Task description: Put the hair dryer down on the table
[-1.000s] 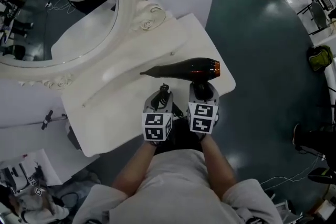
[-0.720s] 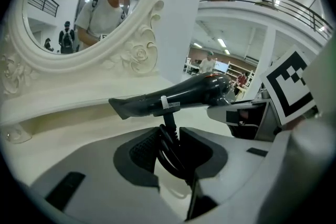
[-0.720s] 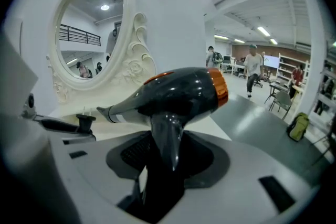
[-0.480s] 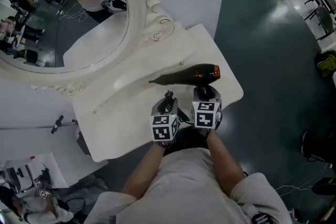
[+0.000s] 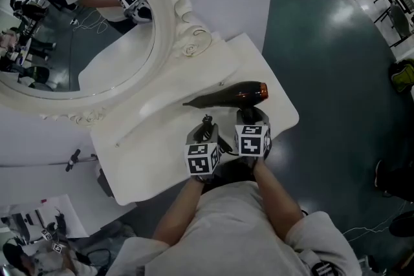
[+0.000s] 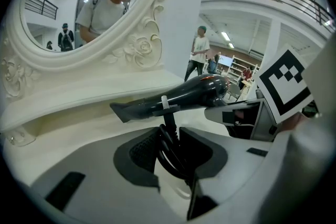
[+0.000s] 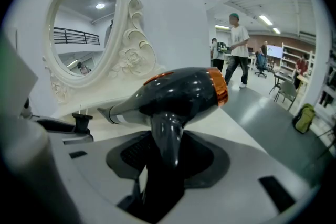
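Observation:
A black hair dryer (image 5: 228,95) with an orange rear ring hangs level over the front right part of the white vanity table (image 5: 149,152), nozzle pointing left. My right gripper (image 5: 251,116) is shut on its handle (image 7: 165,144), which stands between the jaws below the body (image 7: 178,91). My left gripper (image 5: 206,123), close beside it on the left, is shut on the bundled black cord (image 6: 169,147), with the plug (image 6: 166,106) sticking up above the jaws. In the left gripper view the hair dryer (image 6: 184,94) lies just beyond the plug.
A large oval mirror (image 5: 77,29) in an ornate white frame stands at the table's back left, against a white wall. The table's right edge (image 5: 284,100) drops to a dark floor. People walk far off at the upper right.
The head camera has shifted a little. Both grippers and the hair dryer stay at nearly the same place over the table, grips unchanged.

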Tool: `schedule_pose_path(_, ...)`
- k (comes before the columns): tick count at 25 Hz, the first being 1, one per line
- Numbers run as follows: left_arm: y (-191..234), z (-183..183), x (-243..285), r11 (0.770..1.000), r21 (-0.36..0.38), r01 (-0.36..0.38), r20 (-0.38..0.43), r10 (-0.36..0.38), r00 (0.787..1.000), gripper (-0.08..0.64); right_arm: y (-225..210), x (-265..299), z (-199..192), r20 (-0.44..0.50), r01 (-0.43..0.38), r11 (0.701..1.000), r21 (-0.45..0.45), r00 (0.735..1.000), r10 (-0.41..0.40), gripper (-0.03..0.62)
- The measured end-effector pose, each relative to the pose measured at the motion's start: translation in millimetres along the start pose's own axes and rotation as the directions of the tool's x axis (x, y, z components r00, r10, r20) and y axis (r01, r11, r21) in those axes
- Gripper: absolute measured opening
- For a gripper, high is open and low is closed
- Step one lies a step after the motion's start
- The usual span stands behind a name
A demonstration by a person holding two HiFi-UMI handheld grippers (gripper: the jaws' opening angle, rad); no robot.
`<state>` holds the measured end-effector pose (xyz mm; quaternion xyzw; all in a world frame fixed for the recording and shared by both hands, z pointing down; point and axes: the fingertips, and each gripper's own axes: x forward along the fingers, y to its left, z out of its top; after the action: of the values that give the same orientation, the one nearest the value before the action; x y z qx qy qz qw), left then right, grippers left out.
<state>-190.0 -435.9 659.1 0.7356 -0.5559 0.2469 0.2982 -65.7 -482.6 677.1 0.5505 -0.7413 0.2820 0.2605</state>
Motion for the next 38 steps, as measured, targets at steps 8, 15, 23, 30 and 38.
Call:
schedule_pose_path(8, -5.4, 2.4, 12.8, 1.000, 0.003, 0.007, -0.027, -0.007, 1.000, 0.117, -8.9, 11.0, -6.8, -0.051, -0.016, 0.999, 0.028, 0.999, 0.018, 0.189)
schedule_pose_path(15, -5.6, 5.9, 22.9, 1.000, 0.010, 0.003, -0.050, -0.002, 0.999, 0.117, -13.0, 20.2, -6.7, -0.070, -0.036, 0.998, 0.051, 0.997, 0.039, 0.190)
schedule_pose_path(23, -5.2, 5.6, 26.7, 1.000, 0.021, -0.005, -0.075, 0.006, 0.997, 0.117, -15.9, 30.1, -13.7, -0.102, -0.060, 0.994, 0.095, 0.992, 0.070, 0.190)
schedule_pose_path(30, -0.5, 4.6, 28.6, 1.000, 0.010, -0.015, -0.081, 0.015, 0.997, 0.117, -12.4, 35.1, -15.1, -0.114, -0.076, 0.990, 0.122, 0.989, 0.090, 0.190)
schedule_pose_path(38, 4.8, 4.7, 27.1, 1.000, -0.002, -0.024, -0.077, 0.024, 0.997, 0.117, -13.8, 42.5, -20.1, -0.125, -0.079, 0.983, 0.165, 0.987, 0.100, 0.190)
